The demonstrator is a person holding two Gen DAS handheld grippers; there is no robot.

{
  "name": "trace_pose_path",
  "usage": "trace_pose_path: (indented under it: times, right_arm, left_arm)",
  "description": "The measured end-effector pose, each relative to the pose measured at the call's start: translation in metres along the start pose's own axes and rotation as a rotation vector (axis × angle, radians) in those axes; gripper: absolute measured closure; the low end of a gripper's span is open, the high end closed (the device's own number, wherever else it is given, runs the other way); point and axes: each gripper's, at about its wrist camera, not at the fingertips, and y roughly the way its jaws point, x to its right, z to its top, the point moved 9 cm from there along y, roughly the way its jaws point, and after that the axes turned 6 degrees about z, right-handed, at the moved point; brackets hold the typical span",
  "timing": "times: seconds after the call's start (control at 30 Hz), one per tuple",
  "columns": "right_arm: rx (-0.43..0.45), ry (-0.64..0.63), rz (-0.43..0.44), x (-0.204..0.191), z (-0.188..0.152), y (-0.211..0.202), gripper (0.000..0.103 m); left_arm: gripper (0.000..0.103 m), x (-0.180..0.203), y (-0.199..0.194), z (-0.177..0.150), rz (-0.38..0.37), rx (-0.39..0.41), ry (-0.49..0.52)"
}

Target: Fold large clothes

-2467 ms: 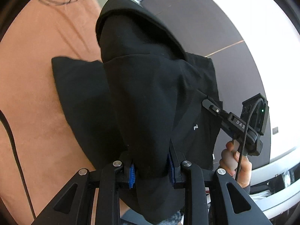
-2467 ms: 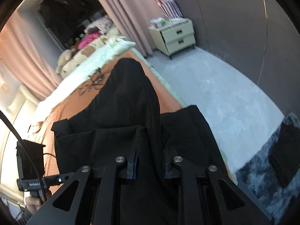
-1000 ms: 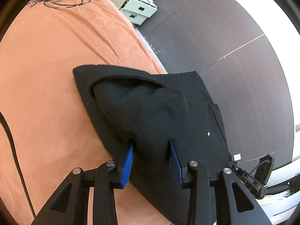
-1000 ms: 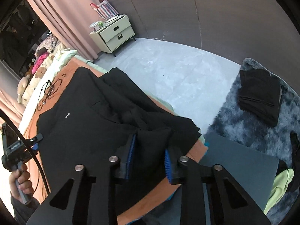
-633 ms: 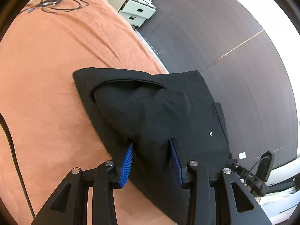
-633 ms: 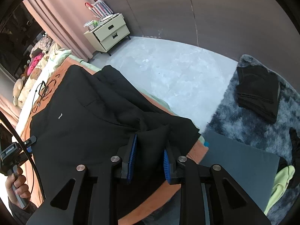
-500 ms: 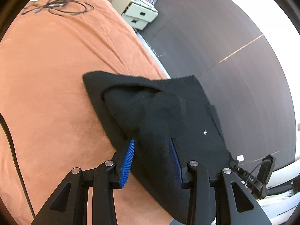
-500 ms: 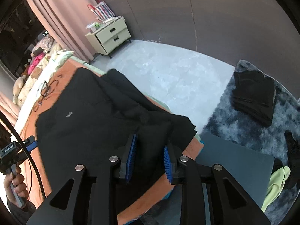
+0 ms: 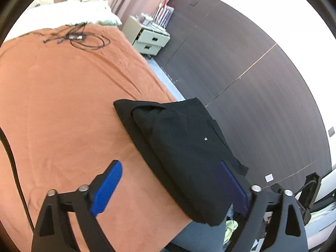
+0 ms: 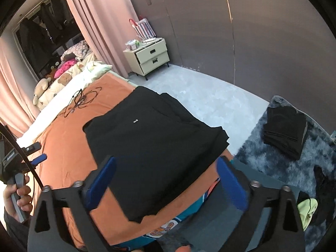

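— Black garment (image 10: 155, 147), which way does it run?
— Folded on the orange bedspread (image 9: 63, 105), long axis from lower centre toward upper left in my right view.
— Your grippers?
— My left gripper (image 9: 170, 187) and right gripper (image 10: 166, 180) have just opened wide, clamping nothing.

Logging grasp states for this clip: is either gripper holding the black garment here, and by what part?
Nothing is held. The left gripper and right gripper have just opened wide; the garment lies folded on the bed, clear of the pads.
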Motion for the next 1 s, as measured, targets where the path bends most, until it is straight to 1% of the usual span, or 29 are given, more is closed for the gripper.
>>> trace_pose_path:
  times: [0.07,0.2,0.3,0.47,0.57,0.7,0.83,0.9,1.0]
  right_arm:
    - [0.02,-0.006,0.002,-0.004,-0.005,-0.007,0.0]
    - [0.038,-0.024,0.025,-0.014,-0.019,-0.02,0.0]
    - [0.056,-0.042,0.022,-0.021,-0.026,-0.029,0.0]
    - [0.067,-0.059,0.055,-0.035,-0.042,-0.038,0.0]
    - [0.079,-0.06,0.076,-0.042,-0.053,-0.045,0.0]
    - [0.119,-0.087,0.089,-0.056,-0.069,-0.061,0.0]
    - [0.159,-0.119,0.089,-0.07,-0.088,-0.076,0.0]
    - [0.168,-0.133,0.105,-0.078,-0.098,-0.081,0.0]
    - [0.18,-0.158,0.128,-0.088,-0.11,-0.087,0.0]
  left_arm:
    - [0.0,0.001,-0.017,-0.005,0.0,0.023,0.013]
    - [0.0,-0.003,-0.05,-0.018,0.04,0.057,0.052]
    - [0.0,-0.008,-0.073,-0.028,0.072,0.084,0.075]
    - [0.0,-0.016,-0.114,-0.049,0.084,0.12,0.084]
    - [0.0,-0.022,-0.142,-0.063,0.094,0.143,0.096]
    - [0.0,-0.031,-0.18,-0.083,0.105,0.164,0.113]
    - [0.0,-0.039,-0.224,-0.106,0.125,0.197,0.165]
    - [0.0,-0.043,-0.245,-0.117,0.15,0.215,0.195]
    - [0.0,-0.049,-0.273,-0.135,0.164,0.24,0.218]
